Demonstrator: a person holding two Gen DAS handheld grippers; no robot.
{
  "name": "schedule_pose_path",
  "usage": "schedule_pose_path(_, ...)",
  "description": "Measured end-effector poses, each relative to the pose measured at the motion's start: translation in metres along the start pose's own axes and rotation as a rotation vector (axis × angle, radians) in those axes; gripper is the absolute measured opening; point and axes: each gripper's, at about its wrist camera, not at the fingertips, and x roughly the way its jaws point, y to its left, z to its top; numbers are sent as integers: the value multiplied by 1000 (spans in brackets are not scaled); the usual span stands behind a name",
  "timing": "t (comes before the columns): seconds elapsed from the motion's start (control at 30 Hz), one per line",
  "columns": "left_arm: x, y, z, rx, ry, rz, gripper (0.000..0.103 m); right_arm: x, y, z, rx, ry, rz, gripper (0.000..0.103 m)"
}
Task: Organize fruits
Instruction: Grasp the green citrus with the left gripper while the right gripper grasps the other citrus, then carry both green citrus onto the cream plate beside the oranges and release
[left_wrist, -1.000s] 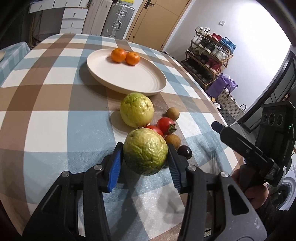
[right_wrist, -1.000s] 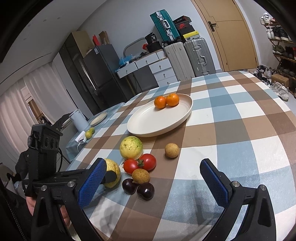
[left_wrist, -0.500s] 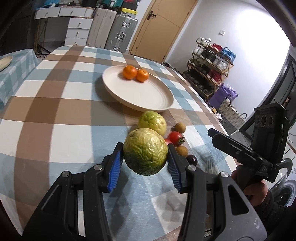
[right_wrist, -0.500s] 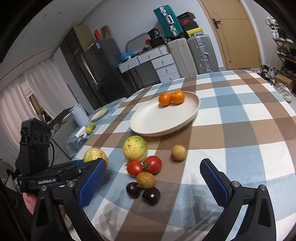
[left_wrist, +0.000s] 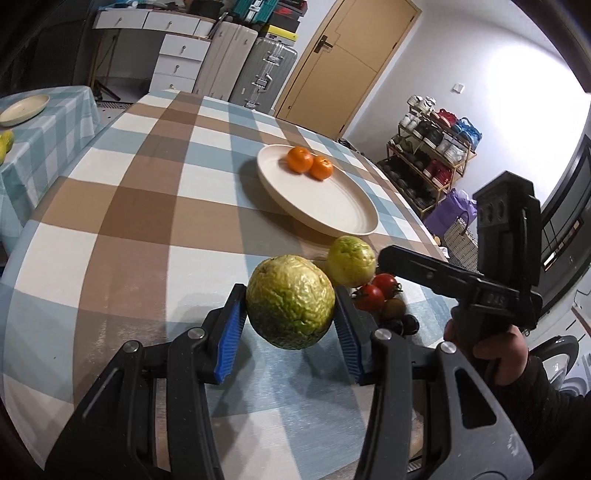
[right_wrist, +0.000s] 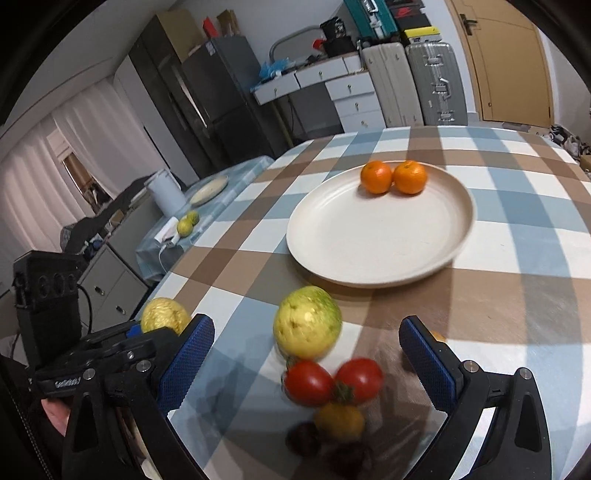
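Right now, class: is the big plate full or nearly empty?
Nearly empty: the plate holds only two oranges at its far edge.

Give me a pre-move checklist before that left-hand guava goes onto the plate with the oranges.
1. Grip: left gripper has both blue pads pressed on the bumpy guava, held clear of the tablecloth. Ok.
2. Landing space: the plate is bare except for two oranges at its far rim. Ok.
3. Path: the second guava sits between the held fruit and the plate, so go over it. Ok.
4. Right gripper: jaws open, holding nothing, over the tomatoes; its body is close beside the left gripper. Cannot tell if they would clash.
5. Plate steadiness: flat on the tablecloth. Ok.
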Motion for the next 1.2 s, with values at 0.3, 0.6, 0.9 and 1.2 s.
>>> schedule_pose_path(0.3, 7, 12, -1, -28, 12, -16, 44, 36, 14, 8, -47, 87, -24, 92)
schedule_pose_path(0.6, 13, 11, 4, -21, 18, -23, 44, 48, 15, 4, -66, 126, -83, 49)
schedule_pose_path(0.9, 17, 5, 17, -11, 13, -7, 44, 27, 6, 7, -1, 57, 27, 48)
schedule_pose_path(1.2, 34, -14, 60, 47, -8, -5, 44, -12, -5, 24, 50, -68, 123, 48)
